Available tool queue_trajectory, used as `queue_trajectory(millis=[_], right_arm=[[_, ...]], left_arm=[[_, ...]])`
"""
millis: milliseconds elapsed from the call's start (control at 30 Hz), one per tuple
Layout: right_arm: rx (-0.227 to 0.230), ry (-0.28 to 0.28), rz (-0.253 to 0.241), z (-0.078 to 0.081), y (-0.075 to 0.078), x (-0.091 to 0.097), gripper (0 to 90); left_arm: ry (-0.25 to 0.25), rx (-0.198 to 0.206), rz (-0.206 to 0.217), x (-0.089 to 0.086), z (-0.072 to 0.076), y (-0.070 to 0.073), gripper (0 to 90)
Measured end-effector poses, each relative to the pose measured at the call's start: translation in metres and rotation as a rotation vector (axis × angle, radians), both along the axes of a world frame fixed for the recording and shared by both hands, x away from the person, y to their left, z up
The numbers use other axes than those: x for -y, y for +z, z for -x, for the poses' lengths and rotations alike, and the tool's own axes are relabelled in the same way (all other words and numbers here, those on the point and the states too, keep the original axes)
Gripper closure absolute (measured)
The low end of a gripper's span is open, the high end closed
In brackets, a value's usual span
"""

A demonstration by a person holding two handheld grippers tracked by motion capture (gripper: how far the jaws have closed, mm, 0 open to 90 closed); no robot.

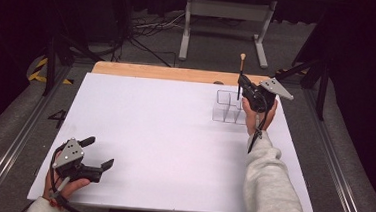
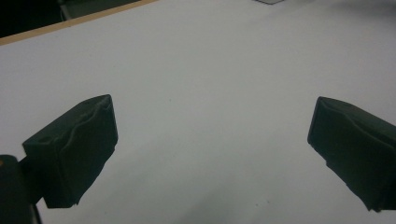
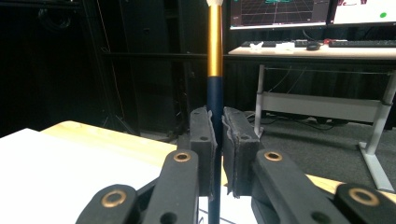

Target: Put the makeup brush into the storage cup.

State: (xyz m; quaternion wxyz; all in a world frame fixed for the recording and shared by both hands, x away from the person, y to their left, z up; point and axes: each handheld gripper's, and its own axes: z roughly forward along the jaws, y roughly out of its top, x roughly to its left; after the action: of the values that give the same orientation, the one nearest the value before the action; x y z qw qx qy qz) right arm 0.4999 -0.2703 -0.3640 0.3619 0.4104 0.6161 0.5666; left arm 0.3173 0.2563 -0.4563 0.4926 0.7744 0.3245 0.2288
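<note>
One brush [image 1: 241, 69], upright, upper right of frame, pinched in right gripper [image 1: 247, 90] jaws above clear organiser [image 1: 226, 107]. Step: insertion. Next: lower straight into a compartment, then release. Left gripper [image 1: 97, 156] jaws spread, idle lower left.
</note>
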Motion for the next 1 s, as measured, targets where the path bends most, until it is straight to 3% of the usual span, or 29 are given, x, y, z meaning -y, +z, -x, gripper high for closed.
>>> queue_trajectory(millis=[1000], right_arm=[[-0.030,-0.004,-0.005,0.003,-0.023,-0.003,83.3]], left_arm=[[0.001,-0.002,-0.006,-0.001,0.000,0.000,2.4]])
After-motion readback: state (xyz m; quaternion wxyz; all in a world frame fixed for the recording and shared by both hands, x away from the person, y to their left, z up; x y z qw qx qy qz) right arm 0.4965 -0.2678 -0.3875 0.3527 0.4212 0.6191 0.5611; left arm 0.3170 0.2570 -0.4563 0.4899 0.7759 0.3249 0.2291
